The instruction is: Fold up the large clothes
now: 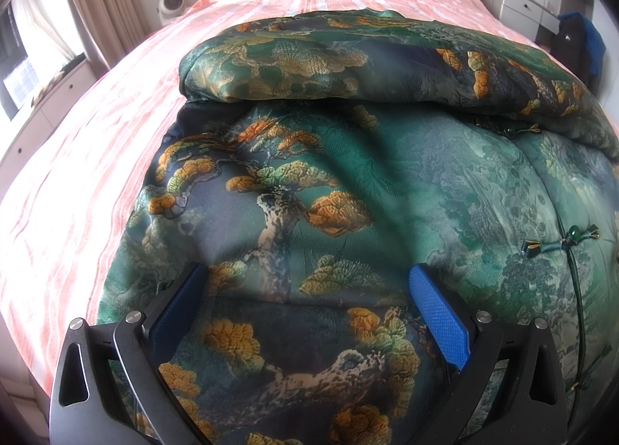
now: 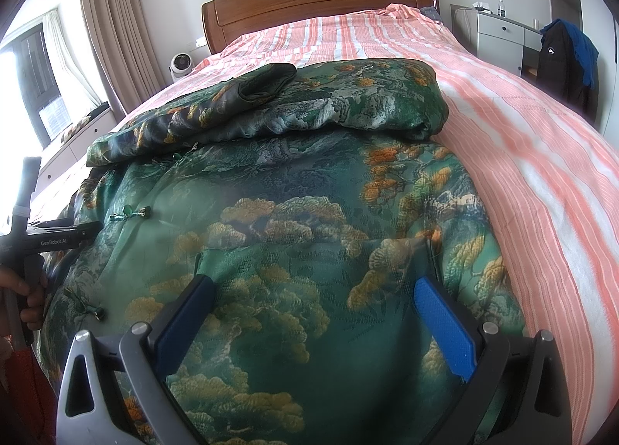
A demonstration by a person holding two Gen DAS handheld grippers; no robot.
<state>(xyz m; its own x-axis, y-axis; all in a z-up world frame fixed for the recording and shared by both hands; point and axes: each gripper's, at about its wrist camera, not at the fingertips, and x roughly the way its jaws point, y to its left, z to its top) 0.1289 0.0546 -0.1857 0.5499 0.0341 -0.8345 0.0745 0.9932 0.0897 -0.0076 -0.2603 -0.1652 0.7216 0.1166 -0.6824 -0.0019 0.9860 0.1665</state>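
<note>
A large padded green jacket with a gold and orange pine-tree pattern and knotted frog buttons lies on the striped bed. Its far part is folded back over the body, forming a thick roll. In the right wrist view the same jacket shows a folded sleeve on top. My left gripper hovers open just over the jacket's near left side. My right gripper is open above the near right side, nothing between its blue pads.
The bed has a pink and white striped sheet and a wooden headboard. A white fan and curtains stand left; a white cabinet and dark clothes are right. A hand holds the other gripper's handle at left.
</note>
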